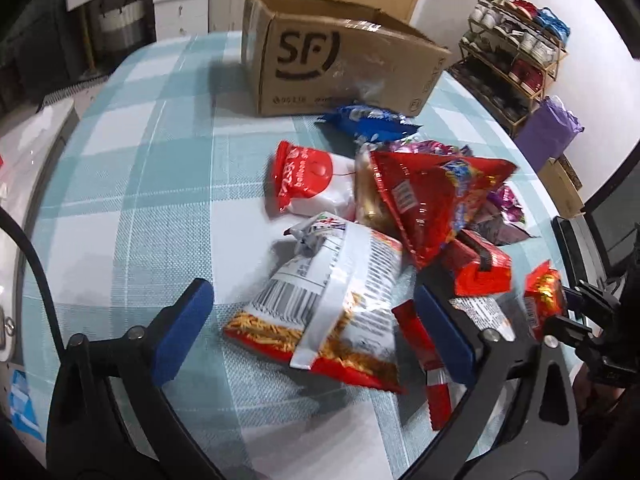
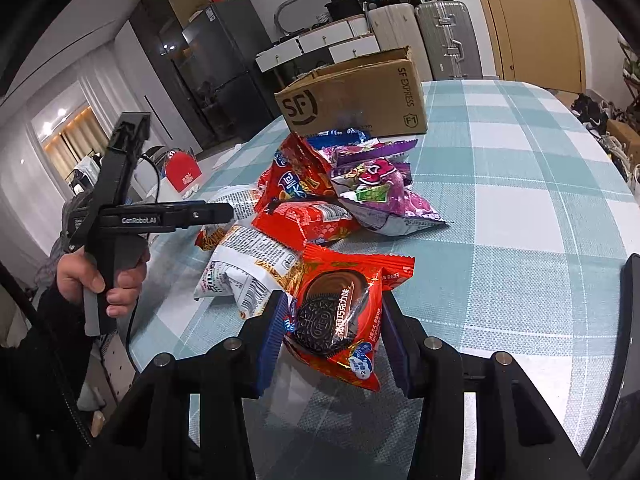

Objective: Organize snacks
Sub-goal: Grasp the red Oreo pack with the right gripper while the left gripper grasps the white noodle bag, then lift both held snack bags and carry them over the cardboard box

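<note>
Right wrist: right gripper (image 2: 334,330) clamps Oreo pack (image 2: 336,320); left gripper (image 1: 316,320) wide, empty, straddling noodle-snack bag (image 1: 332,300); next, box (image 1: 340,64) at 12 o'clock.

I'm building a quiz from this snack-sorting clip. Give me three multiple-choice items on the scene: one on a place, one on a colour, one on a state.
1. Where is the cardboard box?
A. on the table's far side, behind the snack pile
B. on the floor
C. between the right gripper's fingers

2. What colour is the Oreo packet's wrapper?
A. green
B. red
C. white

3. How does the left gripper stand?
A. shut on a purple bag
B. open around the white noodle-snack bag
C. shut, with nothing in it

Answers
1. A: the box stands on the checked table, beyond the packets.
2. B: the wrapper is red with a dark cookie printed on it.
3. B: the blue pads stand wide on either side of the bag, not pressing it.
</note>
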Tool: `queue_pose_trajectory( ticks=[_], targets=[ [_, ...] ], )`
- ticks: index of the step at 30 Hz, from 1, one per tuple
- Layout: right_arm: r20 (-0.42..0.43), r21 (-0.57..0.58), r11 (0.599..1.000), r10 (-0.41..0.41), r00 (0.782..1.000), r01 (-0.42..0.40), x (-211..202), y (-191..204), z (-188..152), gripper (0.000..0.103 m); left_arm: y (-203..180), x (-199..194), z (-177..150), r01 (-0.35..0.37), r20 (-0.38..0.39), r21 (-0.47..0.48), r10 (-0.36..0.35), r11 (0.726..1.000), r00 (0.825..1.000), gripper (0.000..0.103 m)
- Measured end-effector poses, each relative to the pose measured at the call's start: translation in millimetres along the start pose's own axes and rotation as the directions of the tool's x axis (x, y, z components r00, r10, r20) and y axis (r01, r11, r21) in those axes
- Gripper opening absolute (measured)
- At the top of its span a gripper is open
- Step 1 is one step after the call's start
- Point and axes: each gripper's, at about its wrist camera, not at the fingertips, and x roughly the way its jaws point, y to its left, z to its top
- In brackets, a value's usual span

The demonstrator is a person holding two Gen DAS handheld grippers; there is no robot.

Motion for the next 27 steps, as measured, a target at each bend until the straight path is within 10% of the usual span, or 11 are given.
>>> queue_pose_trajectory(
  ticks=[12,27],
  targets=[
    [0.0,0.027,1.0,0.005,1.0,-0.005,-1,-9,1,0.047,5,12,-1,0.136,-0.02,-0.02,-0.136,0.991,0.991,0.059],
    [0.057,0.045,0.999,0.001,0.998,-0.004,-16,-7,16,0.047,6,-47,-21,0.069,0.091,-0.018,-0.067,0.997,0.994,0.053]
  ],
)
